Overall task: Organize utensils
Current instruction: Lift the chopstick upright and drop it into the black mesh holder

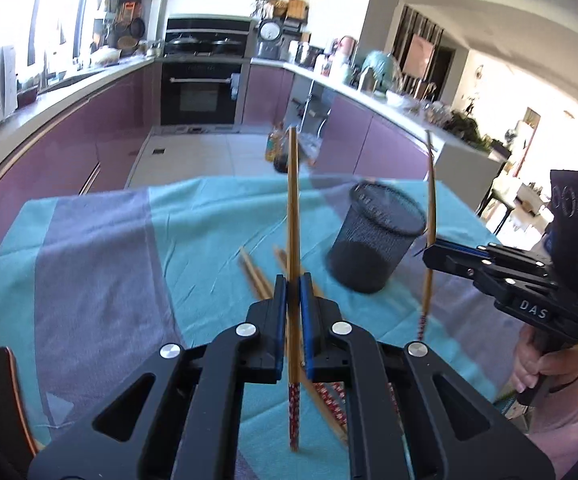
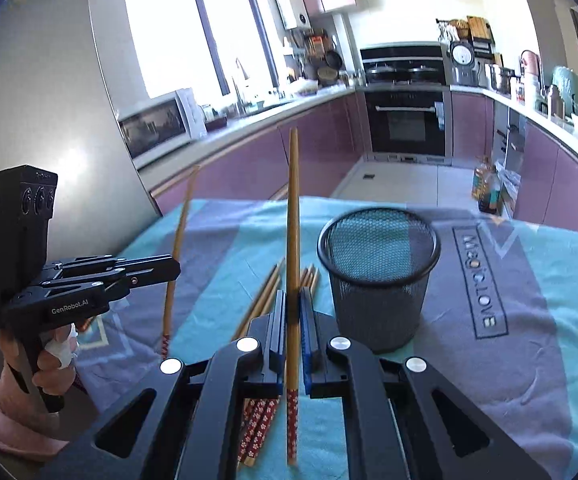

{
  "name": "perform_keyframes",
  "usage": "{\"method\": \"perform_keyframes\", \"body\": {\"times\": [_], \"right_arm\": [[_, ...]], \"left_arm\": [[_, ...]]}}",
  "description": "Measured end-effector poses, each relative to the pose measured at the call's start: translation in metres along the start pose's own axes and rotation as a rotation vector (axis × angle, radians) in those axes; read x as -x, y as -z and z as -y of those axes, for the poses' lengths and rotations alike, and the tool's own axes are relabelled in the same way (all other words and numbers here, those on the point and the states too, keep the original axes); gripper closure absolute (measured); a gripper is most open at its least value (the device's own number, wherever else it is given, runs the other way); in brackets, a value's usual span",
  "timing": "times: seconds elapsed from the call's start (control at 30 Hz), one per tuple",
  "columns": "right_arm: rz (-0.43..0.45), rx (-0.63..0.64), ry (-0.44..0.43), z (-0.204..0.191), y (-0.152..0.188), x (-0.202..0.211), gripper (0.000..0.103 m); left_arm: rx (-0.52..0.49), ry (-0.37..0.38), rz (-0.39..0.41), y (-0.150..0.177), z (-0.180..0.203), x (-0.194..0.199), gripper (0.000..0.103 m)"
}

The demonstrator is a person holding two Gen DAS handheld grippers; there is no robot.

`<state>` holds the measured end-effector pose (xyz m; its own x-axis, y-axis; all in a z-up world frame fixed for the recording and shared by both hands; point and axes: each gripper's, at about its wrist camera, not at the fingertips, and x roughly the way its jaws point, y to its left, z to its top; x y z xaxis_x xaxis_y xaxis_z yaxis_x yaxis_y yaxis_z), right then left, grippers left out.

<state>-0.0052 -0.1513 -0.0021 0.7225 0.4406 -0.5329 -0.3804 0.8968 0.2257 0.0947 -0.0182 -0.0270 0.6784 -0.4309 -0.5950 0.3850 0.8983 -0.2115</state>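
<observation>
Now each gripper, left (image 1: pixel 293 280) and right (image 2: pixel 293 300), clamps one chopstick; several more (image 2: pixel 267 300) lie beside one empty mesh cup (image 2: pixel 377 276).

Two black plastic handheld grippers (image 1: pixel 293 292) (image 2: pixel 293 312) with blue finger pads and silver screws are seen; "DAS" and "GenRobot.AI" are printed in white; pink sleeves (image 1: pixel 569 432) are worn.

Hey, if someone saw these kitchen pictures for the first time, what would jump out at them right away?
Most striking are the two black grippers, left gripper and right gripper, each shut on one upright bamboo chopstick with a red flowered end, left-held chopstick and right-held chopstick. Next comes the black wire-mesh cup standing empty on the teal and grey cloth, right of the loose chopsticks lying there.
</observation>
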Motion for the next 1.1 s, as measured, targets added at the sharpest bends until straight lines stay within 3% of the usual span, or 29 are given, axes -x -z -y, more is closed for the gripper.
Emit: {"method": "perform_keyframes", "body": {"times": [0.3, 0.47, 0.63, 0.83, 1.1], "right_arm": [[0.136, 0.019, -0.006, 0.009, -0.043, 0.033, 0.097], [0.204, 0.023, 0.020, 0.019, -0.071, 0.039, 0.097], [0.227, 0.024, 0.062, 0.029, -0.091, 0.032, 0.097], [0.155, 0.013, 0.096, 0.046, -0.091, 0.005, 0.097], [-0.024, -0.006, 0.092, 0.057, -0.076, -0.039, 0.097]], "left_arm": [[-0.012, 0.100, 0.172, -0.052, 0.023, 0.057, 0.096], [-0.012, 0.167, 0.240, -0.091, 0.050, 0.061, 0.096], [-0.029, 0.185, 0.270, -0.120, 0.080, 0.048, 0.096], [-0.084, 0.161, 0.178, -0.117, 0.112, 0.001, 0.096], [-0.114, 0.123, 0.022, -0.088, 0.122, -0.058, 0.095]]}}
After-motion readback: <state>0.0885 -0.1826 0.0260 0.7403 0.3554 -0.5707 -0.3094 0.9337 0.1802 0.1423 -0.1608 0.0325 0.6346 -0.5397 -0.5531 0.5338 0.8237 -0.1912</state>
